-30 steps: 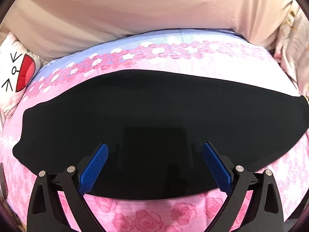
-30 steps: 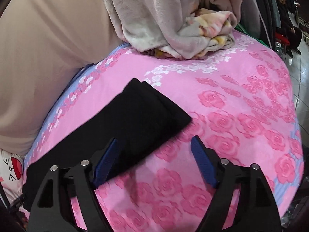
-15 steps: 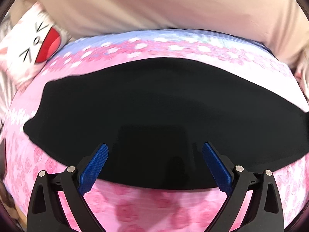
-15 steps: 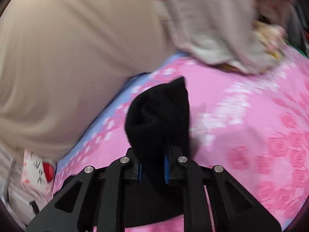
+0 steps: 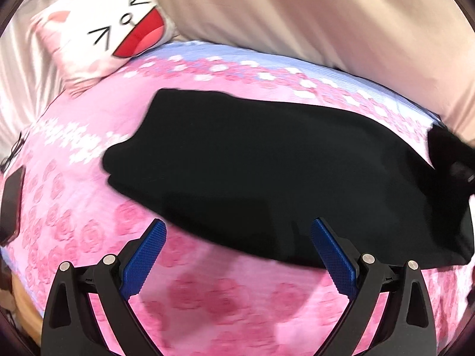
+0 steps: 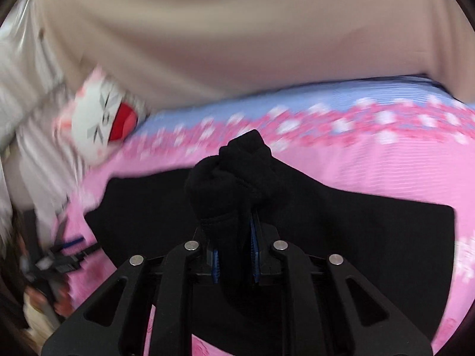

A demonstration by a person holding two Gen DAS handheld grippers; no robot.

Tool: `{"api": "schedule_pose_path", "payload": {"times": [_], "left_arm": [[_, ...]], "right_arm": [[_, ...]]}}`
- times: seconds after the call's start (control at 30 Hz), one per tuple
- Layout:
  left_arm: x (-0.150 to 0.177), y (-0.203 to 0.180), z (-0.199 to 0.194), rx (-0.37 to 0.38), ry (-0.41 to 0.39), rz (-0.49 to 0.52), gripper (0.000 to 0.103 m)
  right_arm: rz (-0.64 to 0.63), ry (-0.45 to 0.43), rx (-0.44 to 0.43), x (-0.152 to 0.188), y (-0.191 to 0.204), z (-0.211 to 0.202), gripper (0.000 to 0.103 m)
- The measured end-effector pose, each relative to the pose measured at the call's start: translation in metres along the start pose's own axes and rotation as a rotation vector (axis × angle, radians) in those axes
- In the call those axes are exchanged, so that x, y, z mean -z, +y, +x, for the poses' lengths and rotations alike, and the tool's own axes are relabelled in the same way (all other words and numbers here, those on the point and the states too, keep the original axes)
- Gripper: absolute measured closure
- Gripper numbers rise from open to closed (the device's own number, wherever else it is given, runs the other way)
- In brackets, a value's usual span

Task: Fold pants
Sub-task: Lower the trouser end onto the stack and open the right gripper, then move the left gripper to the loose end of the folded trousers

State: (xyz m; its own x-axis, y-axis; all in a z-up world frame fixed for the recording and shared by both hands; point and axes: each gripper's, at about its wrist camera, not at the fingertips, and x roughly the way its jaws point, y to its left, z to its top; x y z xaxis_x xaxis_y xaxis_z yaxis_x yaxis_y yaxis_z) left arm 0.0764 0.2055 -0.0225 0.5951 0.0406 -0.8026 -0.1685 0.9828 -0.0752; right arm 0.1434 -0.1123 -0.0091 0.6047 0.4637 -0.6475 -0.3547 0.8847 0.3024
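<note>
Black pants (image 5: 267,160) lie flat across a pink rose-print bed cover (image 5: 74,207). My left gripper (image 5: 237,255) hangs open just above the pants' near edge, nothing between its blue pads. In the right wrist view my right gripper (image 6: 236,255) is shut on a bunched end of the pants (image 6: 234,178), lifted above the rest of the black cloth (image 6: 371,237). That raised end and the right gripper show at the far right of the left wrist view as a dark shape (image 5: 448,151).
A white cat-face pillow (image 5: 112,23) lies at the back left, against a beige padded headboard (image 5: 326,14). A dark phone (image 5: 12,204) rests at the bed's left edge. The bed cover has a blue strip along its far side (image 6: 326,101).
My right gripper closed on the pants' end, lifted it and swept left, rolling as it went. My left gripper slid left along the pants' near edge and stayed open.
</note>
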Motion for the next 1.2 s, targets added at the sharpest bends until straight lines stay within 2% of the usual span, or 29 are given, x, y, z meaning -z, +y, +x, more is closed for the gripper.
{"api": "schedule_pose_path", "payload": {"times": [0.17,0.23,0.3,0.37,0.47,0.6,0.67,0.73,0.8,0.87,0.97,1.0,1.07,1.13,1.2], "left_arm": [[0.002,0.027,0.004,0.011,0.003,-0.043,0.006],[0.003,0.032,0.007,0.019,0.006,-0.046,0.006],[0.002,0.034,0.01,0.019,0.011,-0.044,0.006],[0.001,0.039,0.013,0.022,0.014,-0.051,0.006],[0.002,0.046,0.015,0.027,0.016,-0.068,0.006],[0.003,0.052,0.022,0.033,0.034,-0.09,0.006],[0.003,0.053,0.023,0.036,0.036,-0.094,0.006],[0.004,0.054,0.022,0.034,0.029,-0.094,0.006],[0.004,0.057,0.021,0.027,0.026,-0.095,0.006],[0.006,0.065,0.019,0.008,0.024,-0.106,0.006],[0.008,0.08,0.015,-0.013,0.017,-0.138,0.006],[0.009,0.086,0.015,-0.019,0.017,-0.152,0.006],[0.01,0.096,0.019,-0.02,0.028,-0.186,0.006],[0.01,0.105,0.022,-0.004,0.047,-0.225,0.006],[0.009,0.109,0.019,0.001,0.041,-0.239,0.006]], "right_arm": [[-0.101,0.097,0.071,0.026,0.022,0.041,0.087],[-0.127,0.081,0.073,0.028,0.027,0.036,0.082],[-0.122,0.079,0.041,0.027,0.031,0.025,0.068],[-0.119,0.057,0.018,0.024,0.033,0.007,0.065],[-0.109,0.001,-0.026,0.021,0.035,-0.021,0.048],[-0.057,0.011,-0.035,0.019,0.025,-0.016,0.047],[0.015,-0.009,-0.093,0.018,0.018,-0.009,0.048],[0.033,0.008,-0.129,0.02,0.018,0.006,0.051],[-0.009,0.109,-0.065,0.028,0.023,0.037,0.06],[-0.043,0.083,-0.044,0.026,0.033,0.032,0.06],[-0.048,0.019,-0.09,0.016,0.047,0.016,0.061],[-0.058,0.027,-0.086,0.013,0.051,0.02,0.061],[-0.09,0.124,-0.039,0.018,0.052,0.049,0.06],[-0.108,0.098,-0.018,0.019,0.056,0.054,0.06],[-0.075,0.078,-0.036,0.014,0.059,0.044,0.057]]}}
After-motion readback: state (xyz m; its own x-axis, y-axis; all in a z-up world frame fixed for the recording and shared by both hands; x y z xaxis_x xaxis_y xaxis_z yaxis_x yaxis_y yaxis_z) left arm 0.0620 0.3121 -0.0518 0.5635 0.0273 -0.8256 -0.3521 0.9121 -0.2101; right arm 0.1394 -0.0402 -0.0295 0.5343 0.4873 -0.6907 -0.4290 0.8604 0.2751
